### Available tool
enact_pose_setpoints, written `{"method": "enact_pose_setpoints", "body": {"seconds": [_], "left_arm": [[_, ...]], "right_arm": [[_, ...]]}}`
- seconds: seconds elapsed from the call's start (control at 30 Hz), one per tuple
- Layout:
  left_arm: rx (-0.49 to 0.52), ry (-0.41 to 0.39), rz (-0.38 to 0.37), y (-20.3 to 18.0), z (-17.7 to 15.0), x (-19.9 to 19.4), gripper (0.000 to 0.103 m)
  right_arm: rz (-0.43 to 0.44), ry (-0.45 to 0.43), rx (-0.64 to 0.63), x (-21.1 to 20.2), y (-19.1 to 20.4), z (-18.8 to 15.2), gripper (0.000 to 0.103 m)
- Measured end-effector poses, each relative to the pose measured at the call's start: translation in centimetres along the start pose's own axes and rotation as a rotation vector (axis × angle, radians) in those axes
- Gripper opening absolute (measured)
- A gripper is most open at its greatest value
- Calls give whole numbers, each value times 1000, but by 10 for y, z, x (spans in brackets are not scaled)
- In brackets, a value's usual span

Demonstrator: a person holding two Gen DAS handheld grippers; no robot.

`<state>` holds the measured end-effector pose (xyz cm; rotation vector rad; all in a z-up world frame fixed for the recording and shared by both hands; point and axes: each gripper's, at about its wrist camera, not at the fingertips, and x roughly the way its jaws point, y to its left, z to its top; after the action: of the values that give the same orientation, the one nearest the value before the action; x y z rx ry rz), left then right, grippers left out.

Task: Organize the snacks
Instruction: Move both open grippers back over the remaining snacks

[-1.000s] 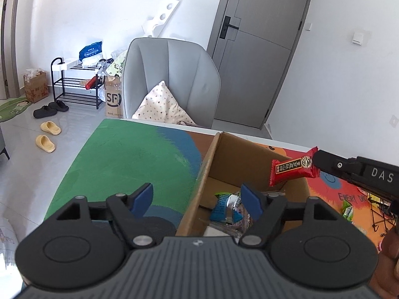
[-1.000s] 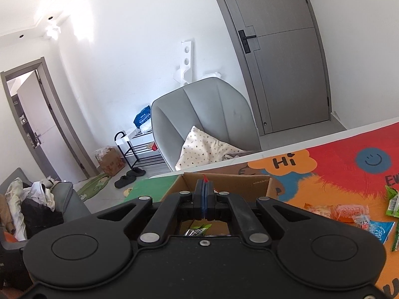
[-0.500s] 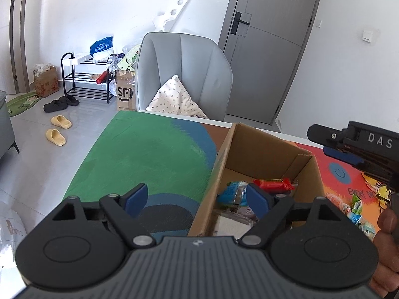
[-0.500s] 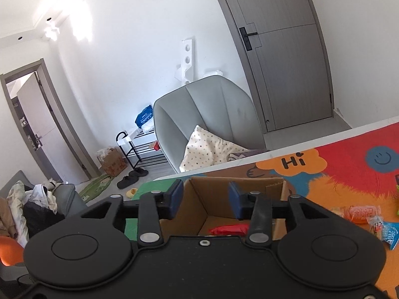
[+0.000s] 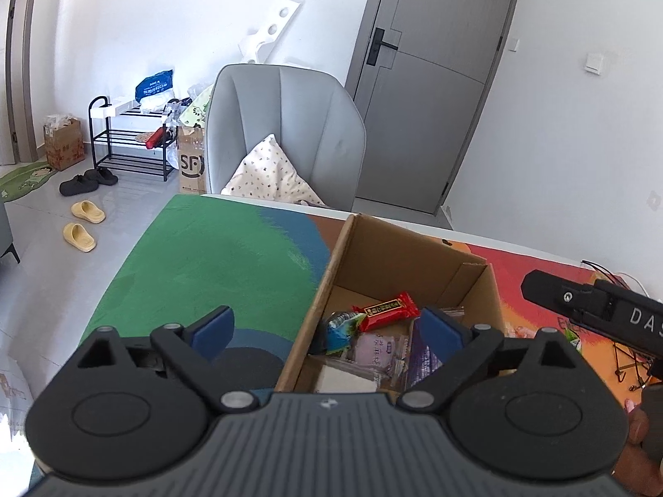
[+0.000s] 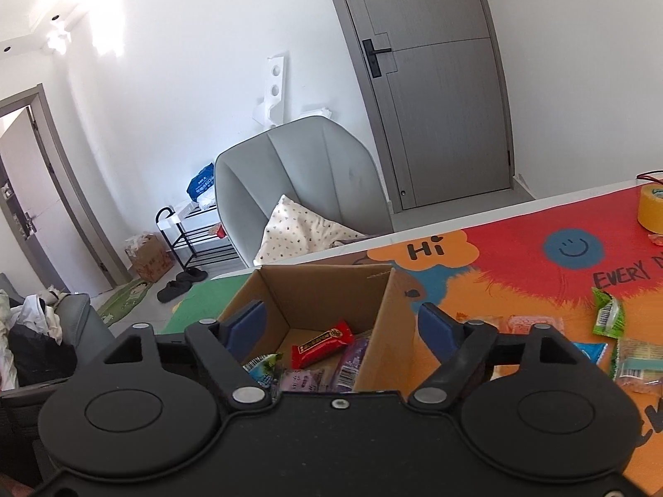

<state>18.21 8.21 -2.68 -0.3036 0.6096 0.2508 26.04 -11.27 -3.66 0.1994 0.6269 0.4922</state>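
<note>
The left hand-held gripper is held wide over the cardboard box, holding nothing. The right hand-held gripper, just opened wide, is empty. Right of the box, loose snacks are nearer the right one.

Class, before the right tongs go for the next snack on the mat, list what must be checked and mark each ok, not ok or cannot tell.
1. Right tongs empty, jaws just opened: ok.
2. Red snack bar lies in the cardboard box: ok.
3. Left tongs open, holding nothing: ok.
4. Green snack packet on the mat, unobstructed: ok.
5. Room left in the box: ok.
</note>
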Motion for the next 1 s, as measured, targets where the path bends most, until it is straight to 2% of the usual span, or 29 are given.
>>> {"method": "enact_pose_setpoints", "body": {"seconds": [0.17, 0.3, 0.57, 1.0], "left_arm": [[28, 10, -23, -15, -1, 1, 100], [49, 18, -50, -28, -4, 0, 101], [114, 18, -109, -65, -12, -2, 102], [203, 60, -208, -133, -30, 9, 102]], "right_arm": [[-35, -27, 9, -14, -15, -2, 102], [-62, -44, 30, -27, -31, -4, 103], [-129, -83, -8, -56, -56, -13, 103], [-251, -67, 101, -93, -129, -31, 103]]}}
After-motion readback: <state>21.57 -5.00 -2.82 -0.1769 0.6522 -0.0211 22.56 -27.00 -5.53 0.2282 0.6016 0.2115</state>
